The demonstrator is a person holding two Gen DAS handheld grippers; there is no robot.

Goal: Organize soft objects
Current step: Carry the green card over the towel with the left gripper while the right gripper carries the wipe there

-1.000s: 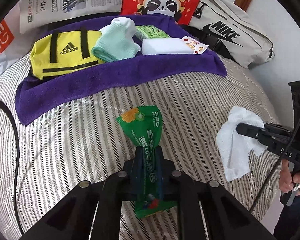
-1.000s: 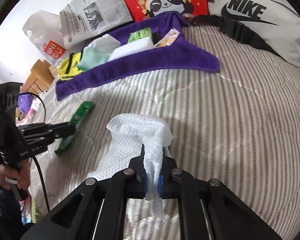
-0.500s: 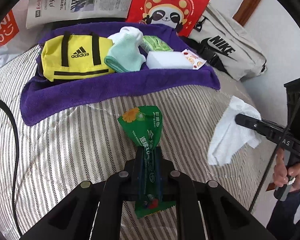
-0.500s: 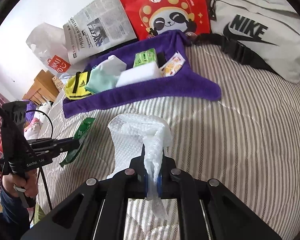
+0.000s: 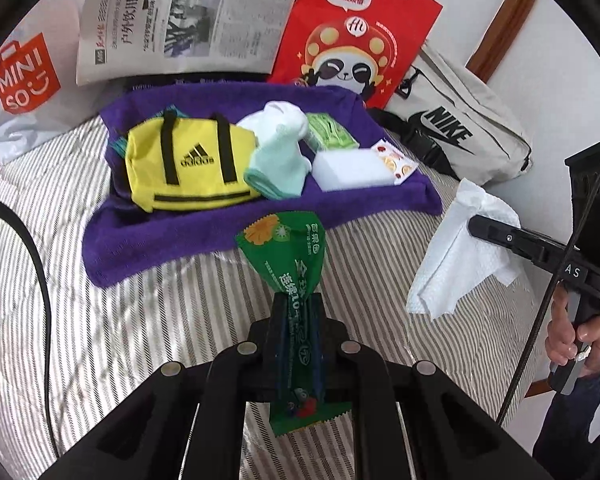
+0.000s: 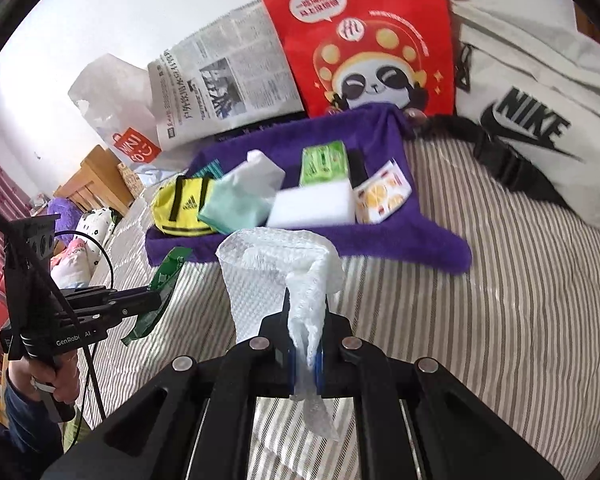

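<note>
From the left wrist, the left claw (image 5: 296, 312) is clamped tight on a green snack packet (image 5: 290, 256), which stands up between its fingers above the striped bed cover (image 5: 140, 320). Beyond it a purple towel (image 5: 204, 224) is spread on the bed and carries a yellow bag (image 5: 188, 164), a mint cloth (image 5: 278, 164), a white sponge block (image 5: 354, 168), a green packet (image 5: 332, 132) and a small sachet (image 5: 394, 158). Behind the towel lean a newspaper (image 5: 188, 16) and a red panda bag (image 5: 356, 36), with a grey Nike bag (image 5: 460, 128) to their right. At the right edge the right claw (image 5: 474, 226) pinches a white paper towel (image 5: 460, 256), held by a hand (image 5: 576, 340). From the right wrist, the right claw (image 6: 304, 328) is closed on the paper towel (image 6: 276, 268), which hangs crumpled between its fingers above the bed cover (image 6: 500, 320), just short of the purple towel (image 6: 400, 240). At the left the left claw (image 6: 156, 300) grips the green snack packet (image 6: 164, 280) off the bed, near the towel's left corner.
</note>
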